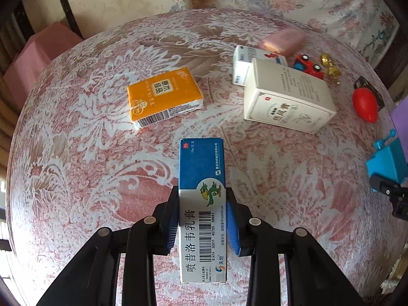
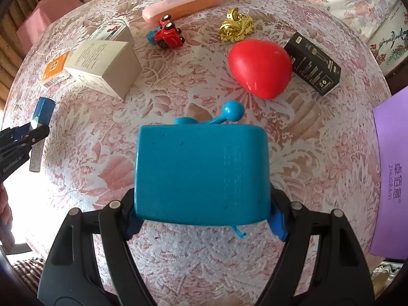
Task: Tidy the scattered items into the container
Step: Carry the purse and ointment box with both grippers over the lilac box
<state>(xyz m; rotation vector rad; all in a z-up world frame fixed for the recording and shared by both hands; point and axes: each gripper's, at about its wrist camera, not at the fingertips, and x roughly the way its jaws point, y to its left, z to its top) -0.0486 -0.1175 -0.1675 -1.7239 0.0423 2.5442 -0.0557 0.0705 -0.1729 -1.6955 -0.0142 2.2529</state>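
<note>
My left gripper is shut on a long blue-and-white ointment box and holds it above the patterned round table. A turquoise clasp purse sits clamped between the fingers of my right gripper, also off the table. A purple container shows at the right edge of the right wrist view. In that same view the left gripper and its box appear at the far left. The left wrist view catches the purse at its right edge.
On the table lie an orange tissue pack, a big white box, a smaller white box, a pink case, a red toy car, a gold ornament, a red heart-shaped object and a black box.
</note>
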